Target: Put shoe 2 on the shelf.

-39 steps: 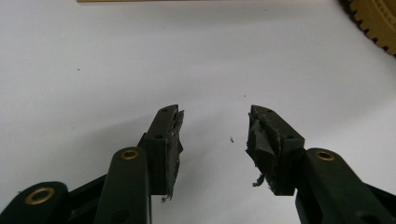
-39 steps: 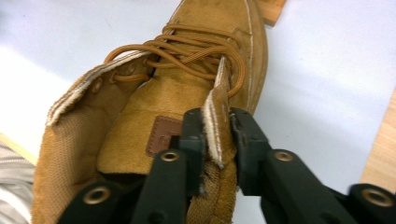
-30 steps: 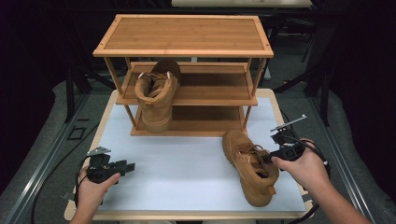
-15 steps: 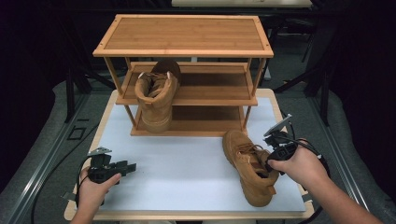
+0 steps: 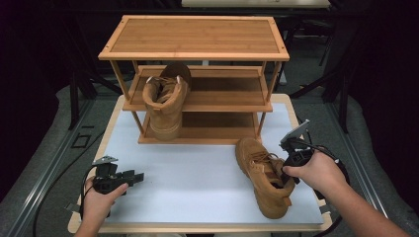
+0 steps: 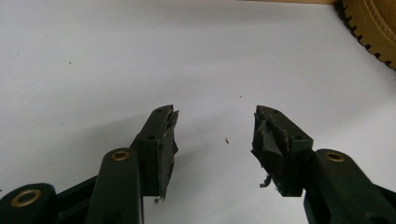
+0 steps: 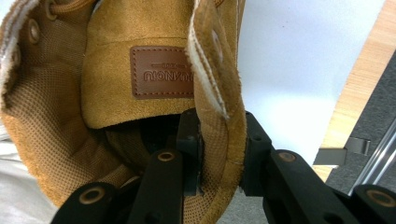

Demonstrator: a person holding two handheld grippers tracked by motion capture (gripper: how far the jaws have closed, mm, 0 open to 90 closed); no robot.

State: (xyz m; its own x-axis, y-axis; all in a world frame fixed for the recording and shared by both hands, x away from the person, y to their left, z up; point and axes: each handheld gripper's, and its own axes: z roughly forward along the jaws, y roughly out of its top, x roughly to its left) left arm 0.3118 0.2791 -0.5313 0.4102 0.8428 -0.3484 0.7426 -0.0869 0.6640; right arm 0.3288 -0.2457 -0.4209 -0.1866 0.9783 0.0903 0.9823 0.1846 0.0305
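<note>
My right tool is clamped on the collar of the tan suede boot, one jaw inside the opening, one outside; the right gripper view shows the collar wall pinched between them. Boot lies on the white tabletop at near right, toe toward the bamboo shoe rack. Second boot stands on the rack's middle shelf, left side. My left tool rests near left over the bare tabletop, jaws apart, holding nothing.
</note>
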